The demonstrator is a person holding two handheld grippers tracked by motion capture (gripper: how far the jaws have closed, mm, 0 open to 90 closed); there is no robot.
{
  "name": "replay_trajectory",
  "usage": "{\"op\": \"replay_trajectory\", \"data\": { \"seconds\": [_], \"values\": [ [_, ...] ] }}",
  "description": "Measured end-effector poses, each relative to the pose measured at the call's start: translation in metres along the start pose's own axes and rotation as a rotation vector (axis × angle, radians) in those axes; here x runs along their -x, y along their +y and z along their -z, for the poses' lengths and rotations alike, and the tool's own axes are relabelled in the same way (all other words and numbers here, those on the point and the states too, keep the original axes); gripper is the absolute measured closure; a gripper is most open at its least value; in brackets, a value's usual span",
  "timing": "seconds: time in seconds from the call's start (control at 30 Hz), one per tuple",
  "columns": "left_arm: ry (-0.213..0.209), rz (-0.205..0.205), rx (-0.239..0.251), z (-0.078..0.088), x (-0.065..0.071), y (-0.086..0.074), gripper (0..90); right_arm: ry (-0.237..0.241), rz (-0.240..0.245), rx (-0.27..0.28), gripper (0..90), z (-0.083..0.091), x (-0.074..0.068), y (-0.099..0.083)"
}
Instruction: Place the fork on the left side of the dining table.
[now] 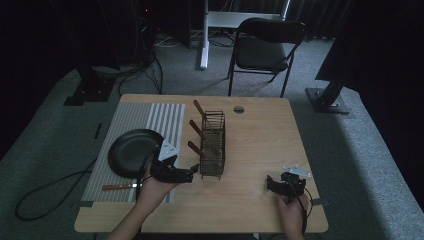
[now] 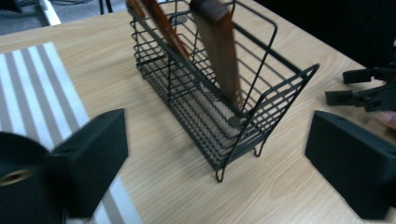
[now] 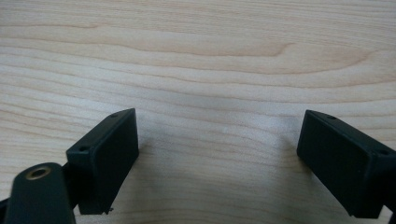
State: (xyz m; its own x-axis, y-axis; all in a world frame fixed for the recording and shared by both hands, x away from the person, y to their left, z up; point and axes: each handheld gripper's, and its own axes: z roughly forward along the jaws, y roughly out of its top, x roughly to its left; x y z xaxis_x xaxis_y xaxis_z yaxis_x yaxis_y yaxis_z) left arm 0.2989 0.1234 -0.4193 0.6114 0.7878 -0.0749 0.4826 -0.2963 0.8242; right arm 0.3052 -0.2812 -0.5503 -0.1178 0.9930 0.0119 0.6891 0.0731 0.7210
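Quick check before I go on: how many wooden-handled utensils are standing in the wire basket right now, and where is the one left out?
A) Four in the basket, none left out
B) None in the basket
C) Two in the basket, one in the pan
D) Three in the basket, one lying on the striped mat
D: three wooden handles rise from the wire basket, and one wooden-handled utensil lies on the striped mat below the black pan.

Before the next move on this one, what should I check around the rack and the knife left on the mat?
1. Left hand-held gripper empty, jaws apart: ok.
2. Right hand-held gripper open over bare table: ok.
3. Rack upright on its feet: ok.
4. Three wooden handles stand in the rack: ok.
5. Knife lies on the striped mat, not yet racked: not ok.
6. Pan apart from the knife: ok.
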Motion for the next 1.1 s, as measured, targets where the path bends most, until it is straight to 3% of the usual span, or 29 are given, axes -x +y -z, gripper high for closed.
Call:
{"op": "replay_trajectory", "data": {
  "seconds": [0.07, 0.27, 0.33, 0.43, 0.5, 0.57, 0.6, 0.7, 0.87, 0.93, 1.1],
  "values": [
    [-0.004, 0.007, 0.012, -0.001, 0.001, 0.002, 13.6, 0.000, 0.000, 0.000, 12.3, 0.000, 0.000, 0.000],
    [-0.013, 0.019, 0.015, -0.008, 0.005, 0.010, 16.1, 0.000, 0.001, 0.001, 12.3, 0.000, 0.000, 0.000],
    [-0.017, 0.028, 0.027, -0.009, 0.005, 0.012, 24.7, 0.000, 0.001, 0.000, 12.3, 0.000, 0.000, 0.000],
    [-0.006, 0.041, 0.041, -0.011, 0.005, 0.015, 25.7, 0.000, 0.000, 0.001, 12.3, 0.000, 0.000, 0.000],
    [-0.024, 0.065, 0.060, -0.010, 0.003, 0.016, 36.3, 0.000, 0.002, 0.001, 12.3, 0.000, 0.000, 0.000],
    [-0.024, 0.078, 0.059, -0.011, 0.002, 0.018, 38.6, 0.000, 0.002, 0.001, 12.3, 0.000, 0.000, 0.000],
    [-0.030, 0.084, 0.056, -0.013, 0.001, 0.019, 44.1, 0.000, 0.002, 0.000, 12.3, 0.000, 0.000, 0.000],
    [-0.029, 0.100, 0.033, -0.019, 0.000, 0.020, 45.0, -0.001, 0.002, 0.000, 12.3, 0.000, 0.000, 0.000],
    [-0.049, 0.118, 0.029, -0.025, 0.000, 0.020, 54.7, 0.000, 0.000, 0.001, 12.3, 0.000, 0.000, 0.000],
    [-0.069, 0.128, 0.045, -0.027, 0.000, 0.018, 60.2, -0.001, 0.001, 0.001, 12.3, 0.000, 0.000, 0.000],
    [-0.074, 0.140, 0.068, -0.027, 0.002, 0.016, 69.4, -0.001, 0.002, 0.001, 12.3, 0.000, 0.000, 0.000]
  ]
}}
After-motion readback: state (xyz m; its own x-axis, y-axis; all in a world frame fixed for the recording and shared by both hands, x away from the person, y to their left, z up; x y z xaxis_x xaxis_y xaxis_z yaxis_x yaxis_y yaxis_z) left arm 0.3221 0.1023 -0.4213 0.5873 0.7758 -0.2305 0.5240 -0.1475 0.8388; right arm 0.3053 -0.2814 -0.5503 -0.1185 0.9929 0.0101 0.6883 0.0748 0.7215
